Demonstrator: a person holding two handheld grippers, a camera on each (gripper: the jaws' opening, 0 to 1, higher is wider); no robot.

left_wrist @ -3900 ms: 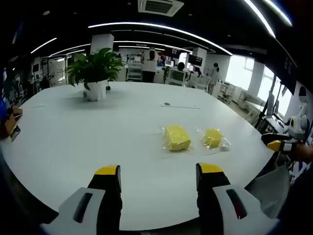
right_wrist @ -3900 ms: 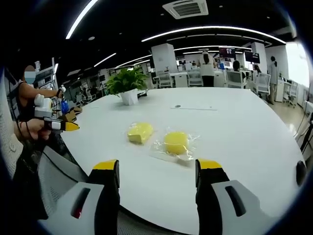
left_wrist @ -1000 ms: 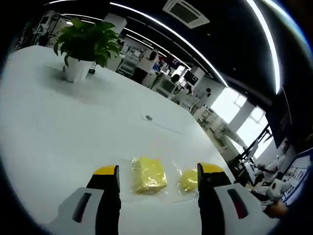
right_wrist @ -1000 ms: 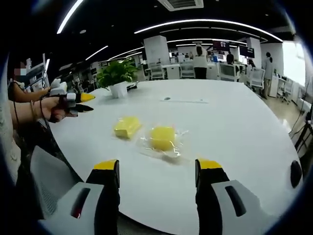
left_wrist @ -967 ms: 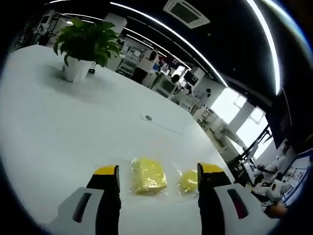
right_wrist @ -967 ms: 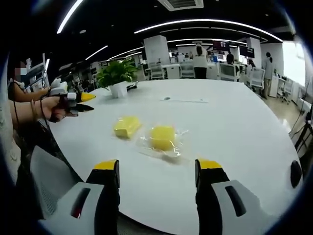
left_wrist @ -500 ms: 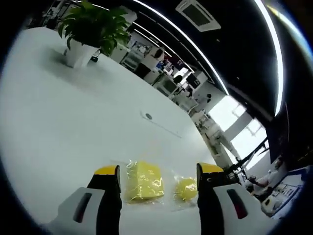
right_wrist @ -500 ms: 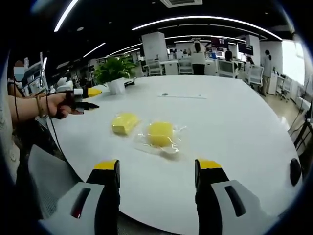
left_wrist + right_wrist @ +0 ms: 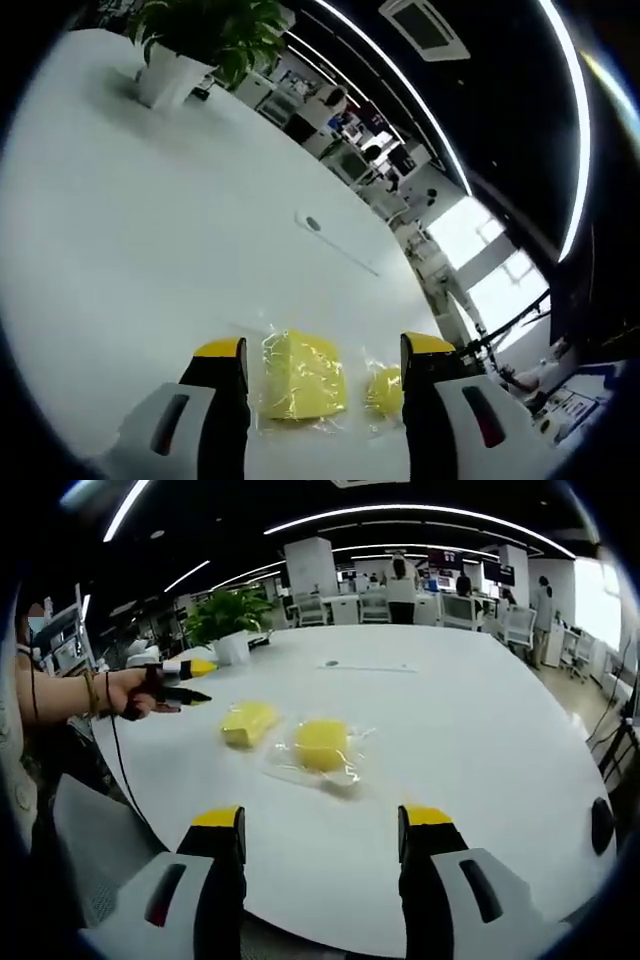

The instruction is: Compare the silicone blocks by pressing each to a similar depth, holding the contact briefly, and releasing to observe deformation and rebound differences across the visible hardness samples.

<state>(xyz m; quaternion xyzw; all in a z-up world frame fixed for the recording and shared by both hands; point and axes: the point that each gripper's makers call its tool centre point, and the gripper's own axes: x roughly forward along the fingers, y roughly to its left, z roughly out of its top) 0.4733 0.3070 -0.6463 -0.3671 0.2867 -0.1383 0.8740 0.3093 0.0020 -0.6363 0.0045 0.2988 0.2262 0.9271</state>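
While the left tongs (image 9: 322, 350) hang spread and empty low over the white counter (image 9: 140, 230), the square silicone block (image 9: 302, 375) lies in its clear wrap between their tips at lower centre, and the rounder block (image 9: 384, 388) is half hidden behind the right-hand jaw. From the right tongs (image 9: 320, 818), likewise parted and empty, both blocks sit mid-frame, apart; their hardness labels, if any, are seemingly unreadable. At left a hand (image 9: 130, 692) holds the other tongs.

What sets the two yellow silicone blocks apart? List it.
The left block looks flatter and rectangular; the right block looks thicker and squarer. The right block's clear wrap spreads wide around it; the left block's wrap hugs it. The left block lies nearer the left tool. Both are yellow, wrapped, untouched.
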